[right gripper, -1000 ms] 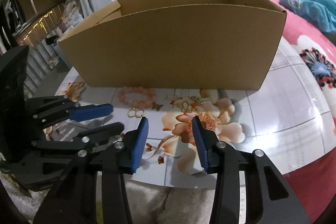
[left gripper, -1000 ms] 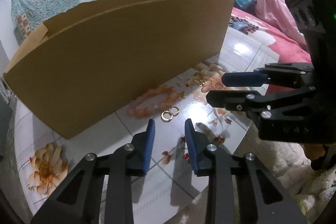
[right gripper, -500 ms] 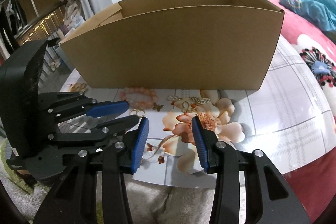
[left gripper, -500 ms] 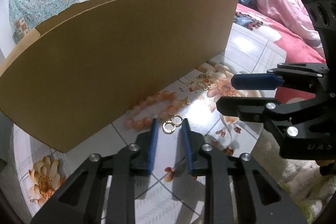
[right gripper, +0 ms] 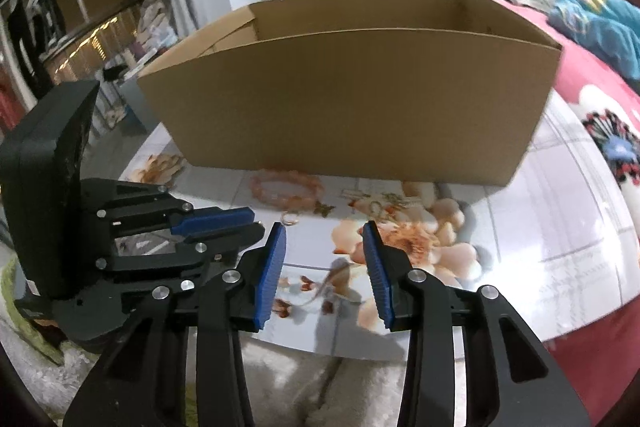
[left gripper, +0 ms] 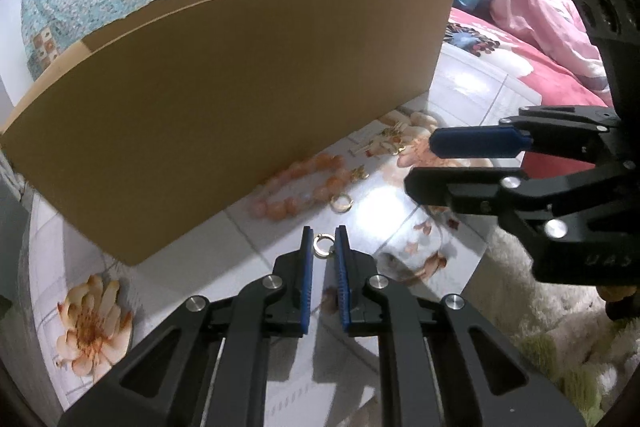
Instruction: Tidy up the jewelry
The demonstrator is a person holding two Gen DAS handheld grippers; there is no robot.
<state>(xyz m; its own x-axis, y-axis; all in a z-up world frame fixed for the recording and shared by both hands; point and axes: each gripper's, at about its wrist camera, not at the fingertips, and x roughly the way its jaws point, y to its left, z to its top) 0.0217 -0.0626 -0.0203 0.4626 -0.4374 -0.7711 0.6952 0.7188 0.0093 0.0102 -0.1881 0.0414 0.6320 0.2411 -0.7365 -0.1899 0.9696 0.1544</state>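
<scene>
A large open-topped cardboard box point(left gripper: 224, 99) stands on the glossy floral tabletop point(left gripper: 472, 83) straight ahead of both grippers, its long wall facing them. The right gripper point(right gripper: 325, 233) is held level and low over the table's near edge, pointing at the box, its blue pads set wide apart with nothing between them. The left gripper point(left gripper: 324, 239), just to its left and angled toward it, tilts down at the table with its pads drawn close on a small gold hoop earring point(left gripper: 323, 245) at their tips. Beyond those tips, against the foot of the box, lies a peach bead bracelet point(left gripper: 304, 187), with a second gold hoop point(left gripper: 341, 203) beside it and small gold pieces point(left gripper: 390, 143) farther right.
</scene>
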